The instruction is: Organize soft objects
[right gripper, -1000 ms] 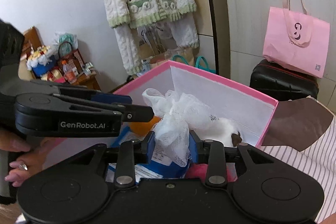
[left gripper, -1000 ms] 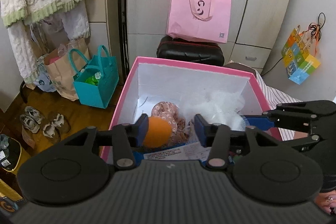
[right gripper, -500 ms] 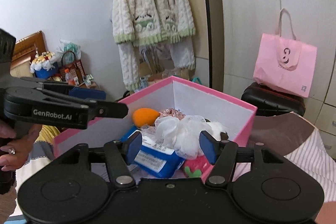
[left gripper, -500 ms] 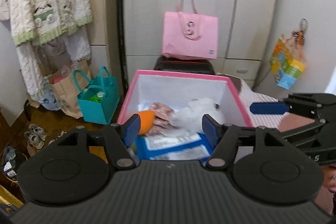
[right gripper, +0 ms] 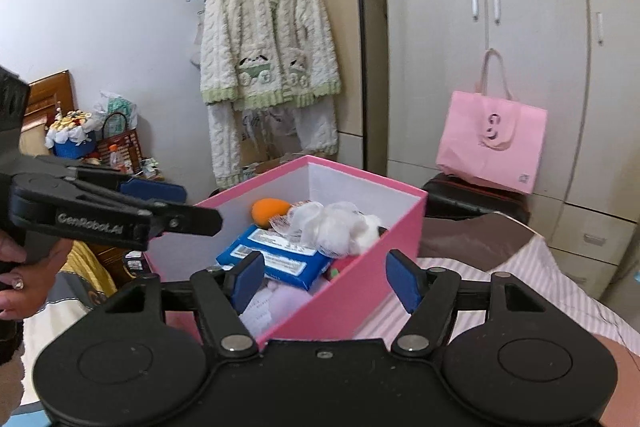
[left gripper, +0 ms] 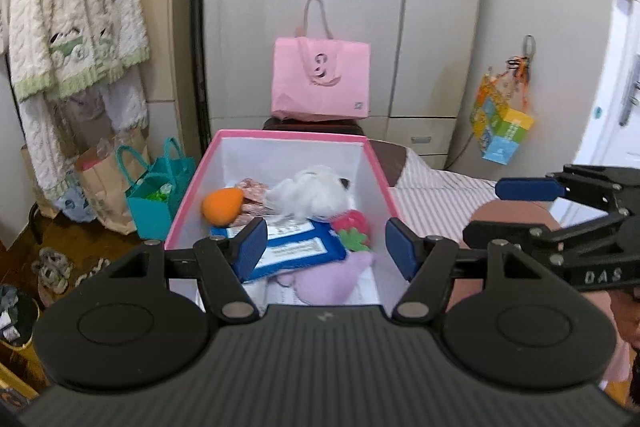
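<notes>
Both my tools have pulled back from the pink box (left gripper: pixel 376 163) on the bed. The left tool (left gripper: pixel 326 247) stands apart, empty; the right tool (right gripper: pixel 324 277) is opening, nothing between its jaws. Both loads now lie inside, so this drop looks done. Counted inside: one orange ball (left gripper: pixel 222 205), one white mesh puff (left gripper: pixel 308 195), one blue packet (left gripper: pixel 296 251), one strawberry toy (left gripper: pixel 354 225), one lilac plush (left gripper: pixel 324 281).

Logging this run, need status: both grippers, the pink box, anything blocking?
Left gripper open, empty. Right gripper empty, fingers opening. Pink box holds orange toy, white mesh puff, blue pack. Nothing in the way.
</notes>
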The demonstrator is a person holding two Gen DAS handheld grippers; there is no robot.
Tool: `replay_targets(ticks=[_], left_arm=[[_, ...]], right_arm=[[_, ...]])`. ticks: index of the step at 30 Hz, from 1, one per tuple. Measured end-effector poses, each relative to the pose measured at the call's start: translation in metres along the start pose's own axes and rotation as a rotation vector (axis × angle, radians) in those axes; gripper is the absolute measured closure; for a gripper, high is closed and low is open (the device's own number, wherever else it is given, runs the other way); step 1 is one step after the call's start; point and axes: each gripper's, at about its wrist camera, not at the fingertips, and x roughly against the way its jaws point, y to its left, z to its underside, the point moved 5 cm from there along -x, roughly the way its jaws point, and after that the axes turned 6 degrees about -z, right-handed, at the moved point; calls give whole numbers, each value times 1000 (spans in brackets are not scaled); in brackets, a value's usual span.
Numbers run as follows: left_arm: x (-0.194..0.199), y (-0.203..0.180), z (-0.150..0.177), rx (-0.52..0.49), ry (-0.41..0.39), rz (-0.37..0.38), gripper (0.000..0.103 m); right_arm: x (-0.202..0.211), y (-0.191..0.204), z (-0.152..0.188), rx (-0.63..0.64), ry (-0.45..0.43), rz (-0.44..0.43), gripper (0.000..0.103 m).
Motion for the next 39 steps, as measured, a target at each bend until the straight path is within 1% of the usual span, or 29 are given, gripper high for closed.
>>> replay_targets(ticks=[2,6,9,13,15,18,20,22,24,26,28,29,32,35,38,39], left_arm=[[10,-9,5,-14,-19,6,39],[26,-20,15,-19,-44,43,38],[36,-26,21,-12,-56,60,32],[47,-31,23,8,-75,112,32],[52,-32,25,9,-91,99,31],[57,-36,29,-12,-109,72,27],[59,-37,32,-16,-101,89,27],[60,-39,35,-25,-98,97,27],[62,-40,37,-25,-102,89,27],[63,-42,40,-26,-101,86,21],[62,-43,42,-25,-100,86,10],[62,-44,43,-25,-102,83,9],[59,-43,45,-33,-85,65,6],[56,-39,45,-23,-71,30,1],[57,-37,45,-31,-66,-8,0],[58,-37,45,-35,-67,-18,0]], right_arm=[[11,0,5,-12,-11,24,31],[33,1,18,-49,-25,64,30],[48,5,24,-49,-44,83,28],[65,3,32,-88,-69,123,27],[72,0,37,-105,-77,146,27],[82,-1,44,-120,-84,187,24],[86,1,47,-128,-87,186,19],[88,3,50,-132,-83,173,18],[90,6,54,-135,-80,175,17],[92,8,54,-131,-82,187,12],[94,11,56,-129,-80,198,9],[95,12,57,-126,-76,203,7],[99,18,60,-104,-67,203,6],[106,20,59,-115,-68,197,5],[110,19,59,-120,-63,228,0],[111,19,60,-121,-54,239,0]])
